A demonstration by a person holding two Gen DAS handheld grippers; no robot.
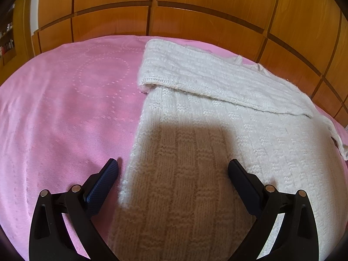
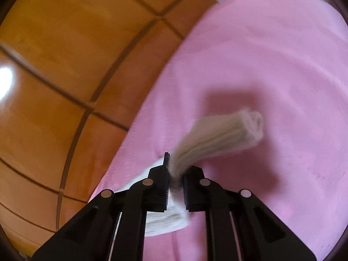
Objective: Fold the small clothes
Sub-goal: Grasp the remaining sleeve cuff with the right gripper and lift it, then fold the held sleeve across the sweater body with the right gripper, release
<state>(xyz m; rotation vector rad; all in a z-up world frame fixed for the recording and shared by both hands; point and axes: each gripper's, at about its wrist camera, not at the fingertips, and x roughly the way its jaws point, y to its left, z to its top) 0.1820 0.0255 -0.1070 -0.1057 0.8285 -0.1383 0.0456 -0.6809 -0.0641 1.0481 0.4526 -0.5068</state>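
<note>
A white knitted sweater (image 1: 217,134) lies flat on a pink bedspread (image 1: 65,108). One sleeve (image 1: 206,76) is folded across its upper part. My left gripper (image 1: 173,169) is open and empty, low over the sweater's near left edge, with one finger over the bedspread and one over the knit. In the right wrist view my right gripper (image 2: 175,174) is shut on the other knitted sleeve (image 2: 217,134) and holds it lifted above the bedspread (image 2: 271,65), its cuff end pointing away. More white knit (image 2: 165,221) shows below the jaws. This view is blurred.
A wooden wardrobe with panelled doors (image 1: 174,6) stands just behind the bed, and also fills the left of the right wrist view (image 2: 54,87). A shelf with small items (image 1: 7,37) is at the far left. The bedspread extends left of the sweater.
</note>
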